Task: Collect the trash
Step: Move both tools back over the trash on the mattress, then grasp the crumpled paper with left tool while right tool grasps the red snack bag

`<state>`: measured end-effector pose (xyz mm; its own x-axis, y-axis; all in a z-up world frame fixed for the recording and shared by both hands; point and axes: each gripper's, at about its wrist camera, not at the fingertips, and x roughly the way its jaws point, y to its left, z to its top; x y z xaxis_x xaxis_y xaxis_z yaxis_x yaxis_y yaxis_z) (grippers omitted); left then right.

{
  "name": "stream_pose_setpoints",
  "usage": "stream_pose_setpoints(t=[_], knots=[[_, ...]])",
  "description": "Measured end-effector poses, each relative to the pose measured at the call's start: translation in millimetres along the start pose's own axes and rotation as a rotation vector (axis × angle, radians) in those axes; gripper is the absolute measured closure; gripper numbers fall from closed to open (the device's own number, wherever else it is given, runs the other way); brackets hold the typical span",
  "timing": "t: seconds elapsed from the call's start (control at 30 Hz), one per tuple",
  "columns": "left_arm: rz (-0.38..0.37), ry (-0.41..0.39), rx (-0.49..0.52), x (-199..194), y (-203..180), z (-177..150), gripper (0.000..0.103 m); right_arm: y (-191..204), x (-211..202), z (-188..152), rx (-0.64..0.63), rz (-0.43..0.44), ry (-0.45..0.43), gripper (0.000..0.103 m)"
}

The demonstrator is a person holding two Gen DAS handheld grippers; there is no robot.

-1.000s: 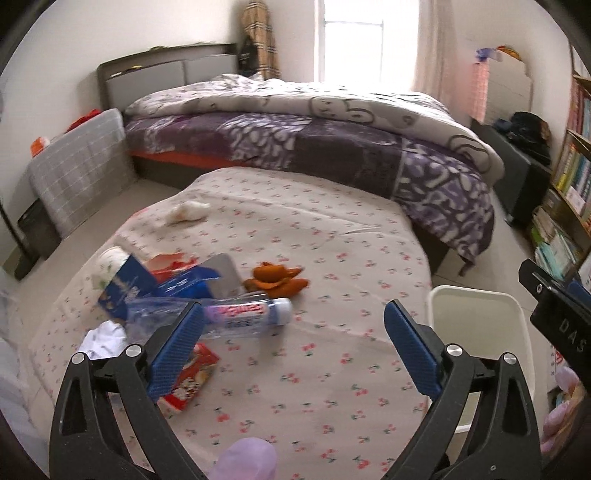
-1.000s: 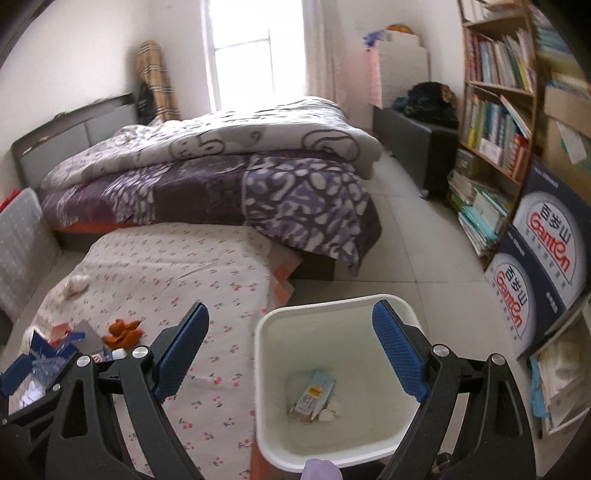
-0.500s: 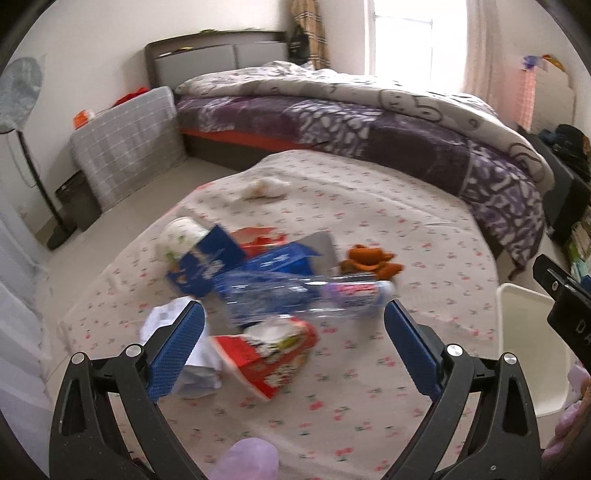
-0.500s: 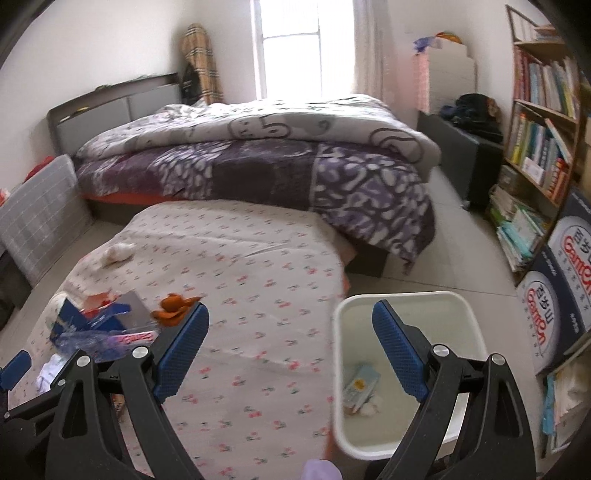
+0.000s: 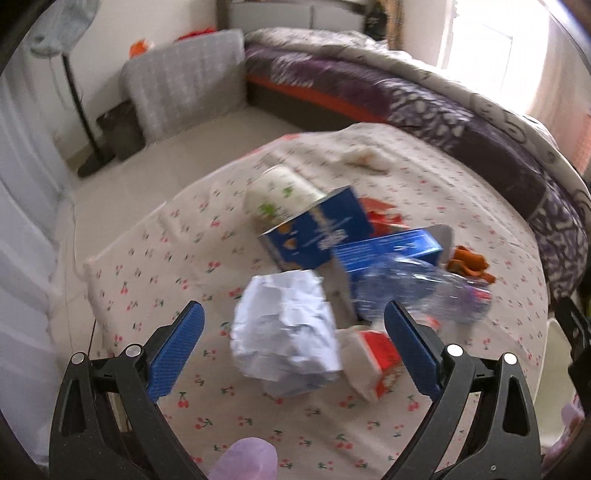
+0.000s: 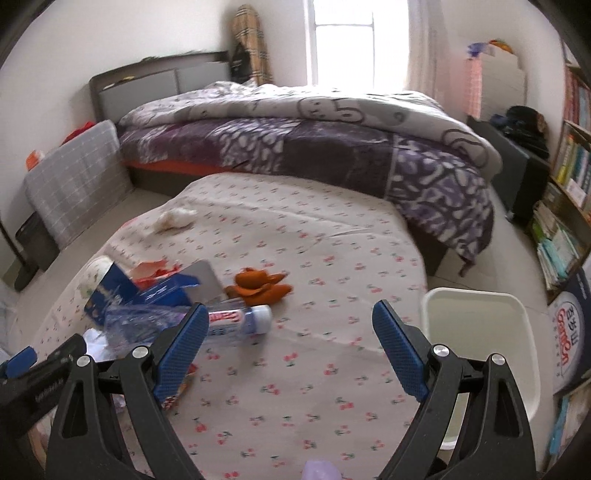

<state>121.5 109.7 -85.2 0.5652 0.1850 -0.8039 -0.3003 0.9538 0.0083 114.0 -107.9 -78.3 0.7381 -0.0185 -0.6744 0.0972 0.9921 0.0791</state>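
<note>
Standing fan (image 5: 55, 33): upper left of the left wrist view, against the white wall.
Grey checked cushion (image 5: 184, 77): leaning by the bed, upper left in both views.
Left tool (image 5: 293, 338): jaws wide apart, gripping nothing; the crumpled white paper (image 5: 284, 332) lies on the surface, framed between its blue pads without touching them.
Trash pile: left of centre on the tabletop, holding the paper, a red-and-white carton (image 5: 373, 362), blue boxes (image 5: 317, 232), a clear plastic bottle (image 6: 221, 321) and a white cup (image 5: 280, 192).
Tabletop (image 6: 314, 362): covered by a cherry-print cloth, orange peel (image 6: 258, 284) at the middle.
Bed (image 6: 314, 140): across the top, rumpled purple and grey quilt.
Right tool (image 6: 288, 343): jaws spread wide, empty, over bare cloth.
White bin (image 6: 480, 332): lower right, beside the tabletop.
Bookshelf (image 6: 565, 192): right edge.
</note>
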Motion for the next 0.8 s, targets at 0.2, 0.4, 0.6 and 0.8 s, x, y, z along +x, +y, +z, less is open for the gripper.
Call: stream_pose_setpoints(t=[0.2, 0.4, 0.6, 0.8], knots=[[-0.057, 0.140, -0.098, 30, 30, 4, 0.009, 21, 14, -3, -0.056, 0.047, 0.048, 0.015], [-0.153, 0.276, -0.169, 63, 44, 5, 0.009, 34, 30, -6, -0.069, 0.109, 0.119, 0.015], [-0.353, 0.400, -0.243, 83, 50, -1, 0.025, 47, 52, -27, -0.030, 0.211, 0.293, 0.013], [-0.462, 0.458, -0.314, 82, 62, -6, 0.035, 50, 62, -38, 0.065, 0.240, 0.364, 0.013]])
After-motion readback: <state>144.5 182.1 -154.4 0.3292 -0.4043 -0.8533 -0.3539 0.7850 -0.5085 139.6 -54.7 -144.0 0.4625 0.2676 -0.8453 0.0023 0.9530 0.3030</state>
